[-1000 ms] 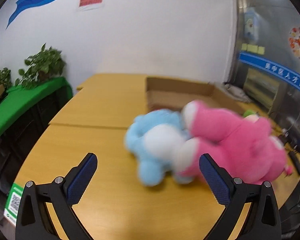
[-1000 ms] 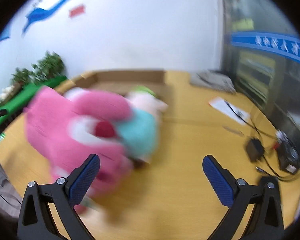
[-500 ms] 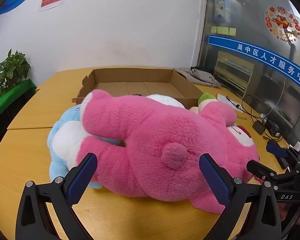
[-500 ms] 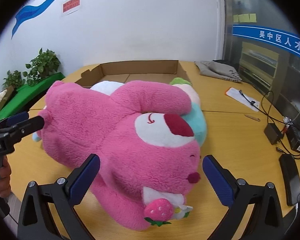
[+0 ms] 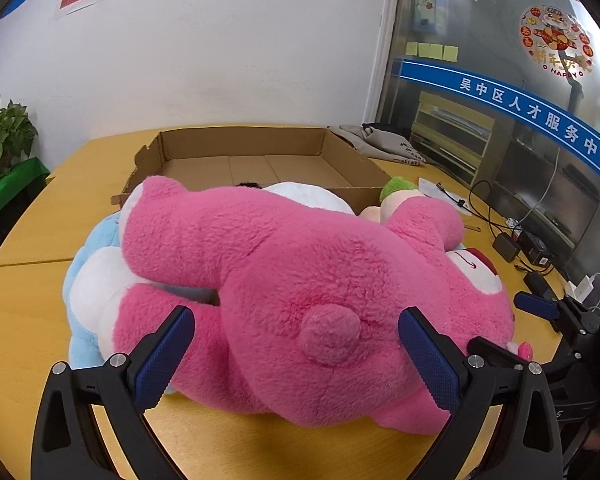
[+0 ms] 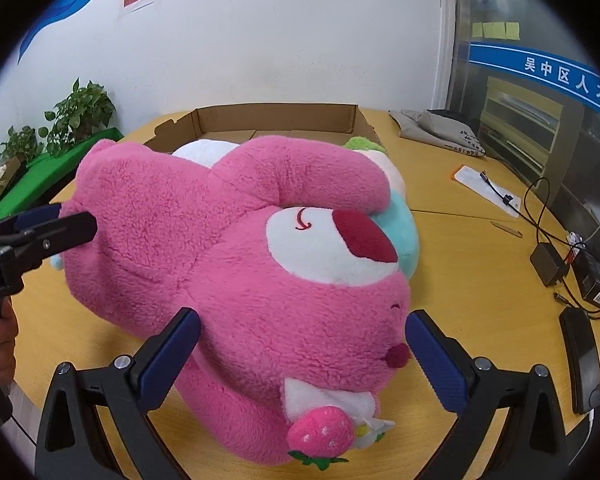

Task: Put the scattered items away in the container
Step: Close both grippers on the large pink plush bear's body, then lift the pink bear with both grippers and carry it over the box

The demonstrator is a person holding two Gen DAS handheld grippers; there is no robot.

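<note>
Big pink plush bear lying on its side on the yellow tabletop, just in front of the open cardboard box, outside it. Long axis running across the tabletop, roughly parallel to the box's near wall: rump and small round tail toward the left gripper, head with white muzzle, dark red nose and strawberry at the chin toward the right gripper. Face turned up and toward the right wrist camera; one pink arm draped over the top. Under and behind it, a light blue plush peeking out at the tail end, a white plush against the box wall, and a green-topped one near the head. Left jaws spread wide apart, straddling the bear's rump, pads beside the fur, contact not clear. Right jaws likewise wide apart on either side of the head, clamped on nothing. Cables, a charger and a phone at the far right of the tabletop; grey cloth beyond the box; potted plants at the left.
</note>
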